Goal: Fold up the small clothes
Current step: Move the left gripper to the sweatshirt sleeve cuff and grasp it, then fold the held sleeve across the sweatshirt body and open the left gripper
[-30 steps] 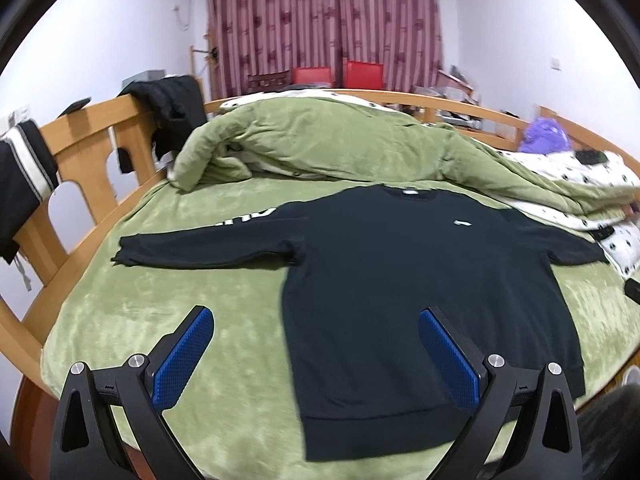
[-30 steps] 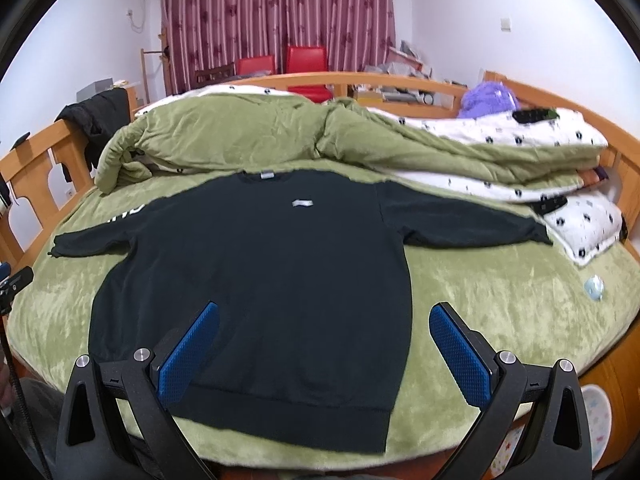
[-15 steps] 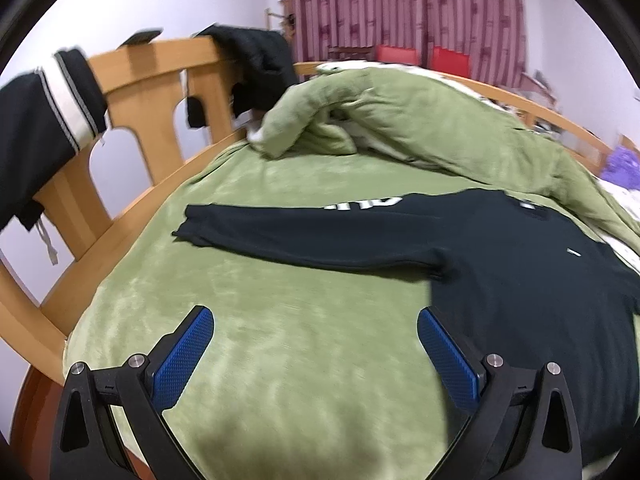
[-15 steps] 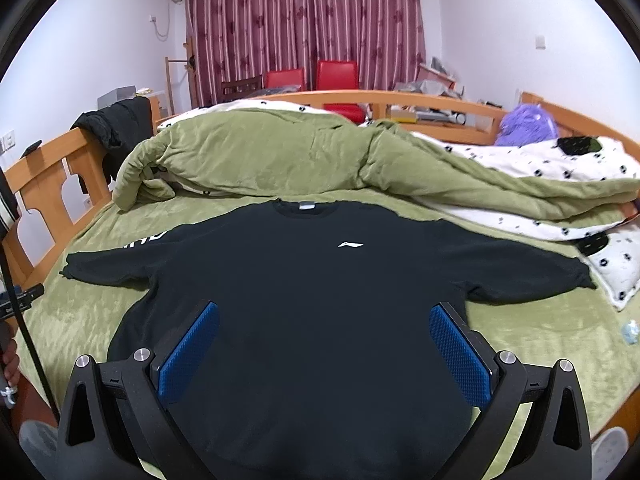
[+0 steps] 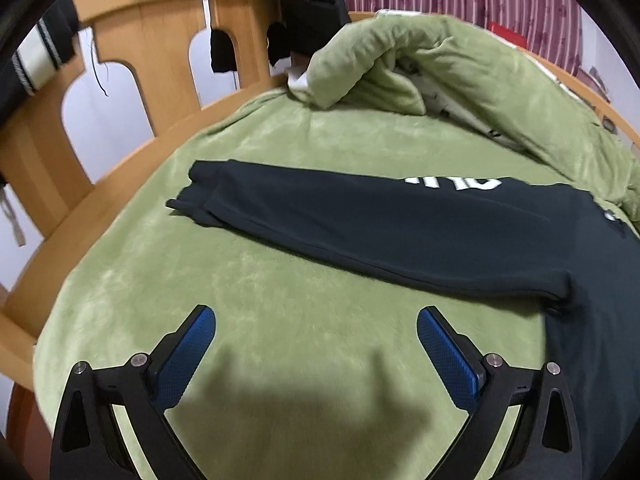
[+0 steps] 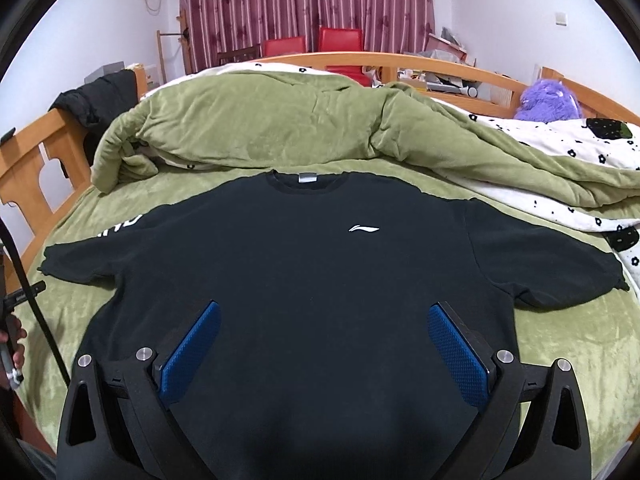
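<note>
Here the black sweatshirt (image 6: 304, 264) lies flat on the green bedspread (image 5: 280, 340), its left sleeve (image 5: 360, 220) crosswise ahead of the wide-open, empty left gripper (image 5: 316, 344) (probably nearer than the right gripper (image 6: 324, 344), equally agape and empty).

Black long-sleeved sweatshirt (image 6: 304, 280), flat, face-up, sleeves outspread, on green bedspread (image 6: 568, 344).

A green-covered bed (image 6: 560, 332) carries a flat black sweatshirt (image 6: 304, 264) and a bunched green quilt (image 6: 280, 124) behind it.
</note>
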A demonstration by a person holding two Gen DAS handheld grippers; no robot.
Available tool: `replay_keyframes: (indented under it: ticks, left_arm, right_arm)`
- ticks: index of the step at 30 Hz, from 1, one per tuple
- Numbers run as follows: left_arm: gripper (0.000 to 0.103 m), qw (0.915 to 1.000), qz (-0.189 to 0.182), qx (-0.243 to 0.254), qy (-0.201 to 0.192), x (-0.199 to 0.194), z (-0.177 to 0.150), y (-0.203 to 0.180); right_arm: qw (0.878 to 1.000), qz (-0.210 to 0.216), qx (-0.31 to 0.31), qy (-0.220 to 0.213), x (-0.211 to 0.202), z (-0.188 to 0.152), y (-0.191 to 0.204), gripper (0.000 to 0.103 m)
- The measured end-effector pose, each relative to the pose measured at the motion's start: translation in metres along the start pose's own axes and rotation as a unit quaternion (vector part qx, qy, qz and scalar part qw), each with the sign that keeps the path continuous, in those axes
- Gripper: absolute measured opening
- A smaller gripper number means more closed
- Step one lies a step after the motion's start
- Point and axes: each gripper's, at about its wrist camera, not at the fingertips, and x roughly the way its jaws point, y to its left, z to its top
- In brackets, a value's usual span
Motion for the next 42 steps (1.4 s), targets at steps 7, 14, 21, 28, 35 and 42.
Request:
replay_keyframes:
  ticks: [7,14,21,28,35,42]
  left_arm:
    - [0.096,0.9998,0.008,-0.018,0.009,0.065,0.024,0.007]
    - [0.09,0.9971,0.048,-0.051,0.031,0.117,0.04,0.023]
    - [0.021,0.9952,0.04,-0.084,0.03,0.124,0.052,0.032]
    - [0.007,0.9969,0.063,-0.043,-0.016,0.076,0.086,-0.01]
    - [0.007,0.9975,0.008,0.011,-0.07,-0.016,0.125,-0.102]
    - [0.006,0.989,-0.033,0.096,-0.108,-0.088,0.123,-0.235]
  right_arm:
    - [0.999,-0.026,-0.009,0.02,0.034,-0.017,-0.002,0.098]
    - [0.999,-0.029,0.008,0.035,0.047,-0.021,-0.009,0.097]
    - [0.999,-0.025,0.01,0.043,0.045,-0.022,-0.01,0.097]
    - [0.999,-0.013,0.01,0.032,0.03,-0.019,-0.016,0.097]
    - [0.999,-0.028,0.018,0.014,0.012,-0.016,-0.048,0.097]
    - [0.997,-0.019,0.078,0.003,-0.005,-0.013,-0.096,0.097]
